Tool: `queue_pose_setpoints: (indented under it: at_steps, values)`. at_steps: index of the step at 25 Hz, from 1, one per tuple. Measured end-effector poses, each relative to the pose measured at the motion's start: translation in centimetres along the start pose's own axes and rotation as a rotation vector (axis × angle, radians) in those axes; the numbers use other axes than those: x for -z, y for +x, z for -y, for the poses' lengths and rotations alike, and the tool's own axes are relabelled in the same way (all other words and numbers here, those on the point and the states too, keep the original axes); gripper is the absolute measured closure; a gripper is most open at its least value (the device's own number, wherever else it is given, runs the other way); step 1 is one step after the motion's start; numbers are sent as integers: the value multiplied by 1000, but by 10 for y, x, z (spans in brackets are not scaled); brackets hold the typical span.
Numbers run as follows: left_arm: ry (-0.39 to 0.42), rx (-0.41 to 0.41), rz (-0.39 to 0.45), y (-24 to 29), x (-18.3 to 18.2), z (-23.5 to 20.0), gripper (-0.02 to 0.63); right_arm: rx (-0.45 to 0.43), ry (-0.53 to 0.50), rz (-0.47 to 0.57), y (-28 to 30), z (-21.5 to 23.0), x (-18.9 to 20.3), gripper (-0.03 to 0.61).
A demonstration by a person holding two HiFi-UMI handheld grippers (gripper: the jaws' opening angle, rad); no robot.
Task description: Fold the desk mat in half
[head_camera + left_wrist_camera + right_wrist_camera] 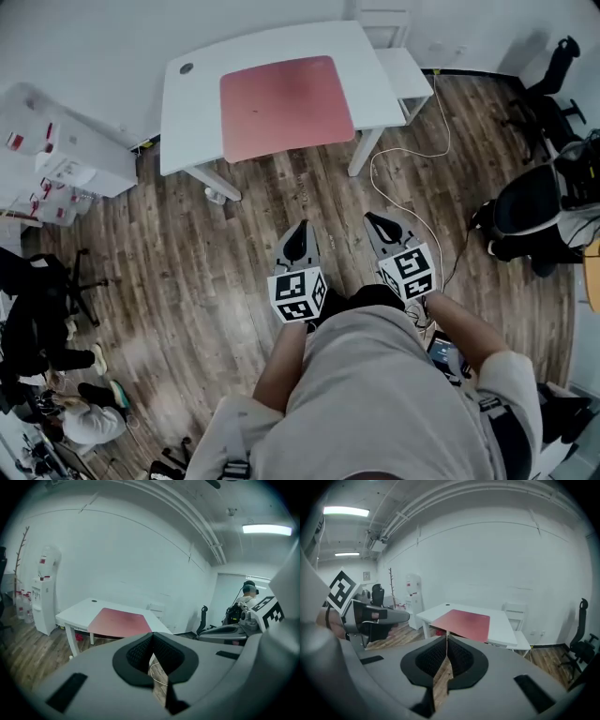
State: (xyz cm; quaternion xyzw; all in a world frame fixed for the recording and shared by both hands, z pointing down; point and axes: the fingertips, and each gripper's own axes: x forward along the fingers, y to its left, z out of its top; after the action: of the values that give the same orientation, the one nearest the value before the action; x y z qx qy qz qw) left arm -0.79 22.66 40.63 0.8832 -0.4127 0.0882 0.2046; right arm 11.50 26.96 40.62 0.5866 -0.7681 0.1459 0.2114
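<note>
A pink-red desk mat lies flat and unfolded on a white desk at the far side of the room; it also shows as the mat in the left gripper view and the mat in the right gripper view. My left gripper and right gripper are held side by side in front of the person's body, well short of the desk over the wooden floor. Both have their jaws closed together with nothing between them.
A white chair stands at the desk's right end. A white cable trails over the wood floor. Black office chairs stand at the right, a water dispenser and white boxes at the left. Another person is at the far right.
</note>
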Motion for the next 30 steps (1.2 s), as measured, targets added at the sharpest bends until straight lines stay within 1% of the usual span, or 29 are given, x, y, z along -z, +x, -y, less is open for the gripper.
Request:
queue_pose_setpoints:
  at_steps: [4, 8, 11, 16, 20, 22, 27, 30]
  values:
    - [2, 19, -13, 10, 0, -5, 603, -8, -10, -9, 18, -5, -9, 538]
    - [0, 17, -24, 17, 5, -9, 603, -28, -9, -8, 29, -5, -11, 538]
    - [-4, 7, -37, 26, 6, -15, 603, -27, -8, -4, 37, 4, -14, 538]
    - [8, -8, -60, 49, 4, -28, 603, -7, 53, -18, 58, 29, -11, 538]
    - [18, -13, -106, 78, 6, -32, 603, -5, 43, -34, 74, 49, -7, 538]
    - [29, -3, -129, 96, 6, -32, 603, -8, 63, -38, 85, 61, -6, 538]
    - [66, 25, -203, 138, 16, -28, 603, -3, 152, -66, 110, 93, 8, 537]
    - [76, 56, -249, 163, 18, -23, 603, 3, 193, -77, 125, 117, 13, 538]
